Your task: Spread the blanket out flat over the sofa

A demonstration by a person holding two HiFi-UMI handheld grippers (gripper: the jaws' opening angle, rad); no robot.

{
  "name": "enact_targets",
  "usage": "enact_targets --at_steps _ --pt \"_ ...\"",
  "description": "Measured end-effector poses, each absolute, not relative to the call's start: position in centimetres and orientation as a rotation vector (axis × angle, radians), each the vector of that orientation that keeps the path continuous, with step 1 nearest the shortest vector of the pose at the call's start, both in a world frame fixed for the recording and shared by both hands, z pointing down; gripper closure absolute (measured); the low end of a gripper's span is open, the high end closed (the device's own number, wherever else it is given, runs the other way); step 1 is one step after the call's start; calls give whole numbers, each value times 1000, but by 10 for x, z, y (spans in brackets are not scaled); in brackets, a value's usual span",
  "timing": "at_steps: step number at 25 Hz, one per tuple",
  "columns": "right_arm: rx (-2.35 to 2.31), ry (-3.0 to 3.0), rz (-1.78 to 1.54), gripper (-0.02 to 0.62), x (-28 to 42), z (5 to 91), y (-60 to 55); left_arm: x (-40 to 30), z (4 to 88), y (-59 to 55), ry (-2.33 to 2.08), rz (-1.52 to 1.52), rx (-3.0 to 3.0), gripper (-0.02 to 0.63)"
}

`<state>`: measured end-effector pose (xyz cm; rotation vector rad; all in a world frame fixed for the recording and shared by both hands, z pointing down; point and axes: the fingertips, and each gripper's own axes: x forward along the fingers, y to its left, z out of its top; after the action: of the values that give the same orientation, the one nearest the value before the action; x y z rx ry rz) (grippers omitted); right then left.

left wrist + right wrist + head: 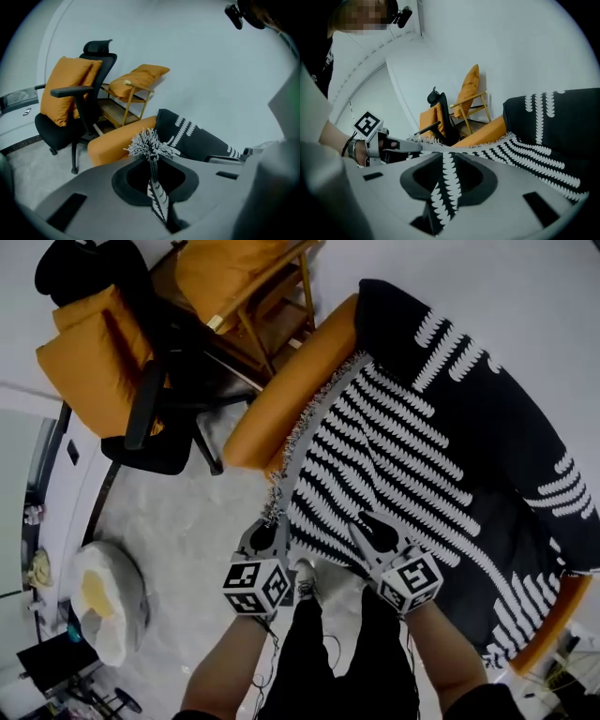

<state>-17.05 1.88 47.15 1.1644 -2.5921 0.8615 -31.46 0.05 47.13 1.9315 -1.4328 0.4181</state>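
Note:
A black blanket with white leaf stripes lies over the orange sofa and covers most of it; the left end of the sofa is bare. My left gripper is at the blanket's near left corner, shut on its white fringed edge, which sticks up between the closed jaws. My right gripper is further right on the near edge. In the right gripper view a strip of blanket lies loosely between its parted jaws, with a dark gap beside it.
A black office chair with an orange cushion stands left of the sofa. Behind it is a wooden rack with another orange cushion. A white and yellow bundle lies on the floor. The person's legs stand against the sofa front.

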Motion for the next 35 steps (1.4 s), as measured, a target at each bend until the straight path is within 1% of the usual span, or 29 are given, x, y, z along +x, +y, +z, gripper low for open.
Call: enact_targets --at_steps 6,10,16,18,19,20,25,29,35 --pt "1249 -2553 871 508 -189 475 -4 -361 493 16 -1468 401 1840 594" --pt "1272 -2543 876 509 -197 480 -10 -374 500 19 -1481 424 1829 592" --pt "1289 -2545 878 515 -209 476 -8 -383 476 16 -1510 432 1915 591" --pt "1309 -2541 871 538 -209 471 -4 -380 465 18 -1507 438 1953 591" --pt "1319 -2535 857 580 -208 468 -2 -378 460 18 -1502 437 1971 591" --pt "1322 -2530 837 592 -207 466 0 -375 455 19 -1492 429 1989 592" --pt "1298 -2523 720 592 -202 444 2 -348 418 18 -1381 310 2105 592" --pt "1286 -2536 654 592 -195 411 2 -326 385 20 -1323 303 2201 600" --pt "1330 -2597 641 592 -176 354 14 -291 336 40 -1205 277 2289 600"
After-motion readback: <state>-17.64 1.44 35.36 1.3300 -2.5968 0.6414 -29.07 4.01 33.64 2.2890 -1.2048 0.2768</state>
